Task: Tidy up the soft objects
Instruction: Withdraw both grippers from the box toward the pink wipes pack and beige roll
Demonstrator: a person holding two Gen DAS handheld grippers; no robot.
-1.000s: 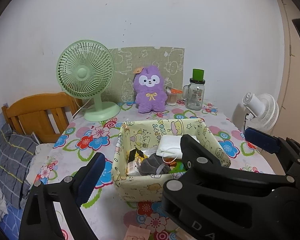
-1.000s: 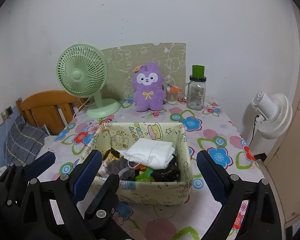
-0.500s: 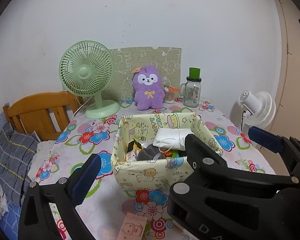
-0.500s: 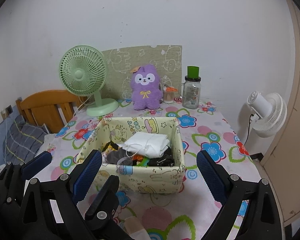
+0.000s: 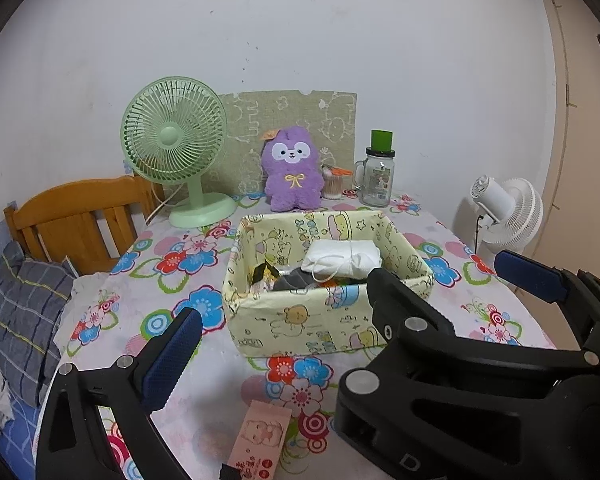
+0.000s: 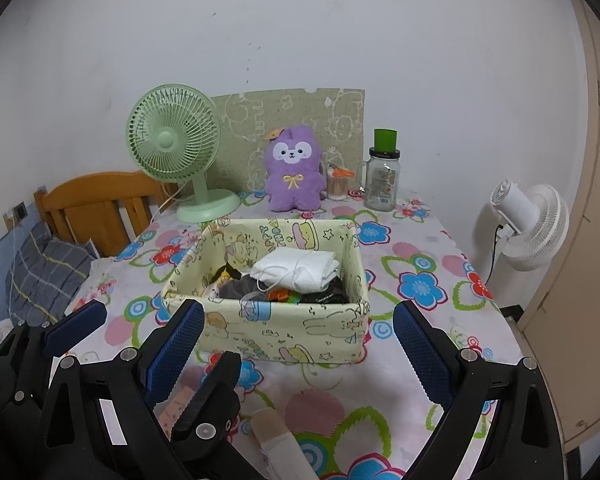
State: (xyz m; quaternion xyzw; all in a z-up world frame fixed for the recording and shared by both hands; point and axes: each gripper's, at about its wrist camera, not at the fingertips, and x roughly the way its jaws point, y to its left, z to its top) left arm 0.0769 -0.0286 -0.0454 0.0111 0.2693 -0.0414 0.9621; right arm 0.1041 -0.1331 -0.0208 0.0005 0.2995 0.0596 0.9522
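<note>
A yellow cartoon-print fabric box (image 5: 300,320) (image 6: 292,336) stands mid-table on the flowered cloth. Inside lie a folded white cloth (image 5: 342,258) (image 6: 300,266), a grey soft item (image 5: 294,280) and dark and orange pieces. At the back a purple plush toy (image 5: 294,170) (image 6: 294,170) sits upright against the wall. My left gripper (image 5: 344,288) is open wide, short of the box, with nothing held. My right gripper (image 6: 298,310) is open too, its blue pads (image 6: 180,340) in front of the box and touching nothing. Part of the right gripper's black frame hides the box's near right corner in the left wrist view.
A green desk fan (image 5: 176,148) stands back left, with a glass jar with a green lid (image 5: 378,176) and a swab pot (image 5: 334,184) back right. A pink packet (image 5: 260,436) lies near the front edge. A white floor fan (image 6: 532,224) and a wooden headboard (image 5: 76,220) flank the table.
Both grippers have drawn back from the box, which now looks farther off. The pink packet has come into view in front. The left jaws have spread slightly wider.
</note>
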